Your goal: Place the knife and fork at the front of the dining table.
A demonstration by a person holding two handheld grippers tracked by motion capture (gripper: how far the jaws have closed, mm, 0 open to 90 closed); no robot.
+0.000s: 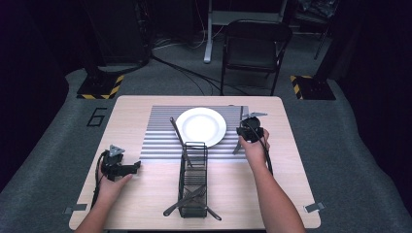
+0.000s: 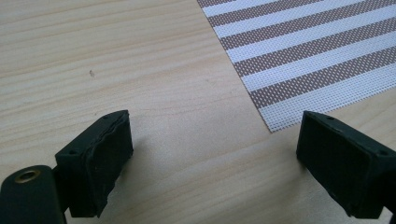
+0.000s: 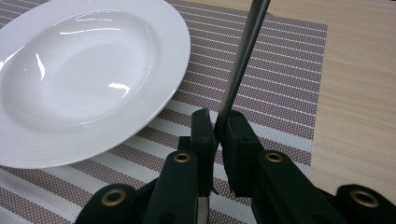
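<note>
Pale wood-grain counter [image 1: 145,194] carries a grey striped woven placemat [image 1: 160,141], and from the high view a round white ceramic plate [image 1: 200,126] sits on it, just ahead of a black wire cutlery basket [image 1: 193,179] with dark utensils [image 1: 187,200] lying in it. One slim dark utensil [image 1: 177,131] lies on the mat left of the plate. The right gripper [image 1: 250,131] hovers just right of the plate; the left gripper [image 1: 116,165] rests well apart, off the mat's left corner. Dark floor, a folding chair [image 1: 255,48] and stands lie beyond.

Along the left gripper [image 2: 212,154], its jaws stand wide apart over bare wood, the mat's corner [image 2: 299,70] just ahead.

Along the right gripper [image 3: 218,135], the jaws are clamped on a slender grey metal handle [image 3: 240,60], its long axis running away alongside the plate's [image 3: 88,74] rim. My guess is it gets laid right of the plate.
</note>
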